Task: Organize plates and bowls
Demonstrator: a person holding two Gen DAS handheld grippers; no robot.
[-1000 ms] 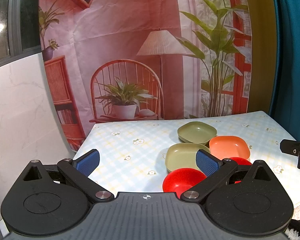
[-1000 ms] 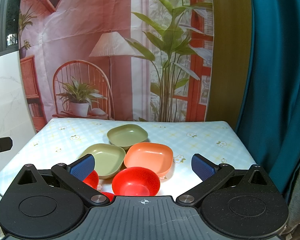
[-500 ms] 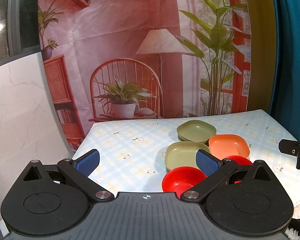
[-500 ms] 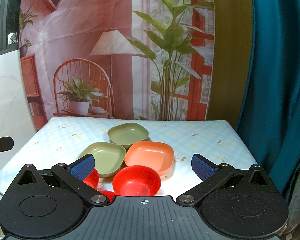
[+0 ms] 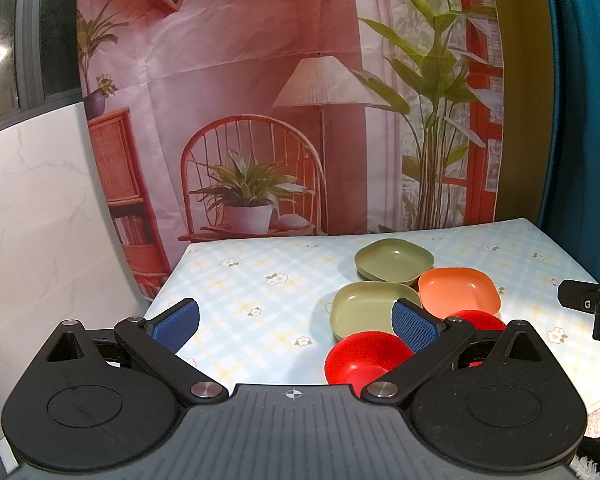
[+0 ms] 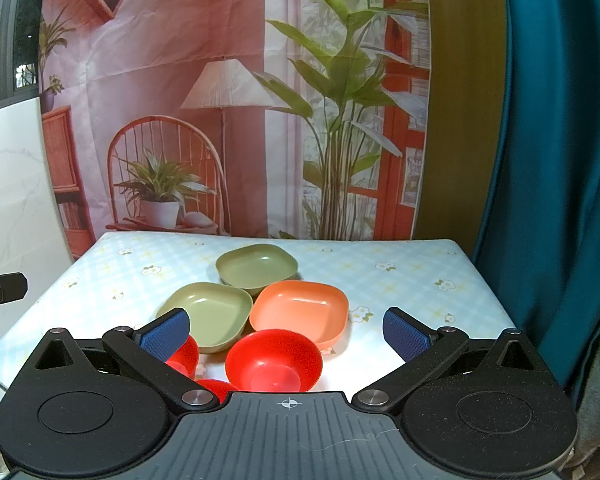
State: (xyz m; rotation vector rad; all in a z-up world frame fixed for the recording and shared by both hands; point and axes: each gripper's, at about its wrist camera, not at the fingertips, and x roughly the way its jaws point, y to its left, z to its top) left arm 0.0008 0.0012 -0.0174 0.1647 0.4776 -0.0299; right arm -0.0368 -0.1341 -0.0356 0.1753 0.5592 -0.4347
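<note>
On the checked tablecloth lie two green square plates, a far one [image 6: 257,267] and a near one [image 6: 208,312], and an orange square plate [image 6: 300,310]. Red bowls sit nearest: one [image 6: 274,360] in the middle, one [image 6: 184,354] behind my right gripper's left finger, a third [image 6: 212,387] mostly hidden. My right gripper [image 6: 286,330] is open and empty above the bowls. My left gripper [image 5: 296,320] is open and empty, left of the dishes. In the left wrist view I see the far green plate [image 5: 394,258], near green plate [image 5: 370,306], orange plate [image 5: 458,292] and two red bowls [image 5: 364,356], [image 5: 480,320].
The table [image 5: 260,280] stands against a printed backdrop [image 5: 260,100]; a white marble wall [image 5: 40,220] is at left and a teal curtain [image 6: 552,160] at right. The right gripper's tip [image 5: 588,300] shows at the left view's right edge.
Both views have shifted very slightly; the dishes sit a touch higher in frame. Both grippers stay open. No dish has moved.
</note>
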